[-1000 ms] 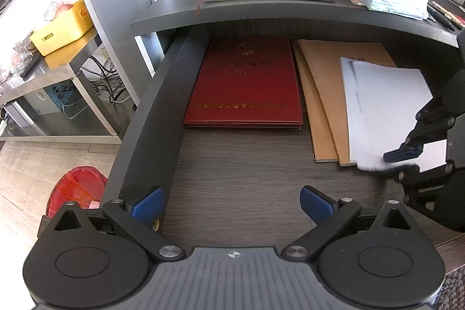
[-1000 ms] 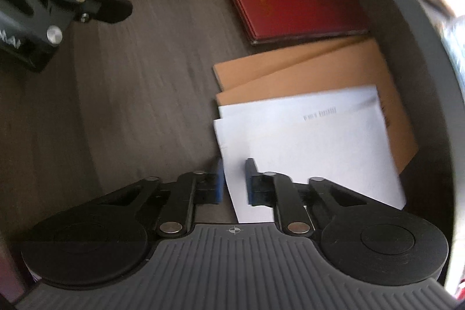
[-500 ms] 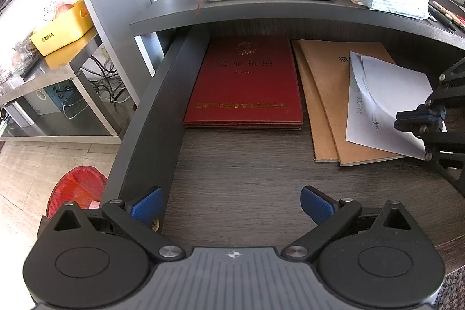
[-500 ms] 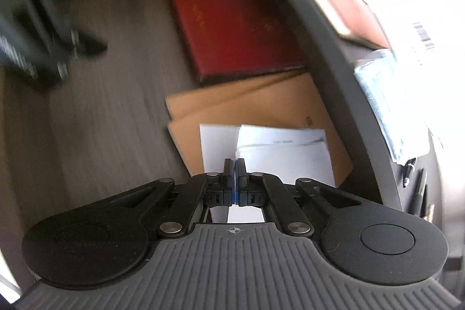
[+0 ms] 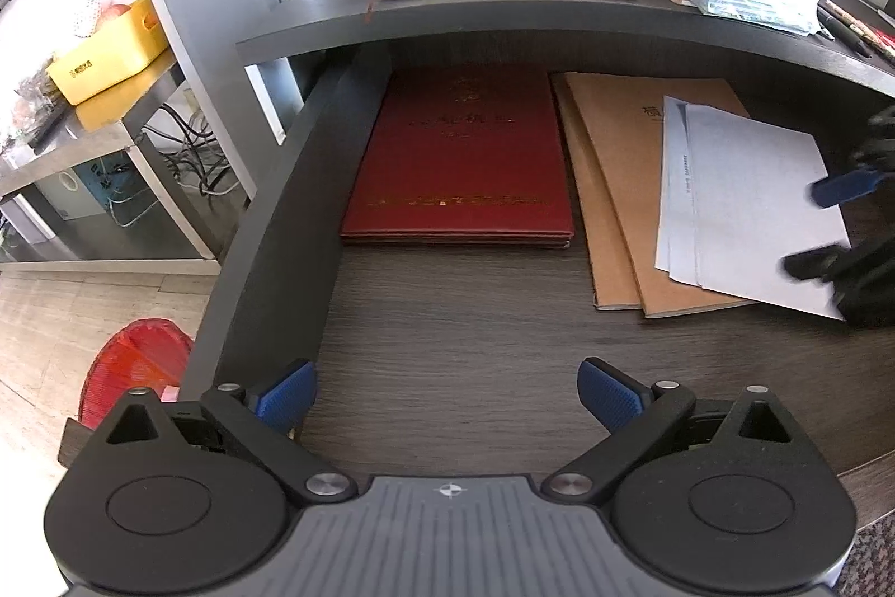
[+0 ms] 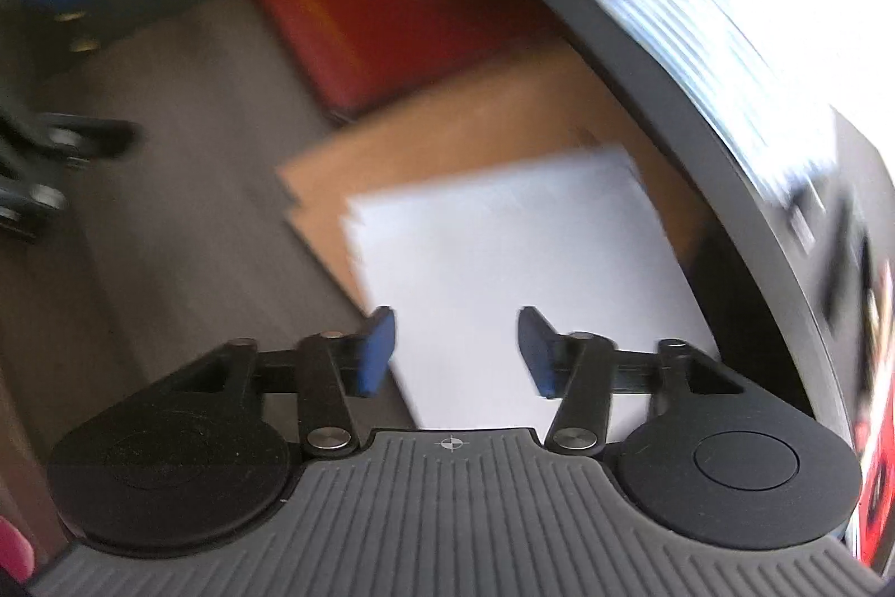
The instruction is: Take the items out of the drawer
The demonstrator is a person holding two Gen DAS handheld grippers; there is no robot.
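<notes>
Right gripper (image 6: 456,351): jaws apart, white papers (image 6: 514,272) lying between them, unclamped.
Left gripper (image 5: 447,393): jaws wide, over bare drawer (image 5: 447,317) floor.

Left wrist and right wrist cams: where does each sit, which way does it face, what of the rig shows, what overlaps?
Left wrist: on the left gripper at the drawer's front, facing in over the red folder; shows its own open blue-padded fingers and the right gripper at the far right.
Right wrist: on the right gripper, facing along its open fingers over the white papers; motion-blurred; left gripper at the left edge.
Shared: red folder, brown envelopes, white papers, drawer floor.
</notes>
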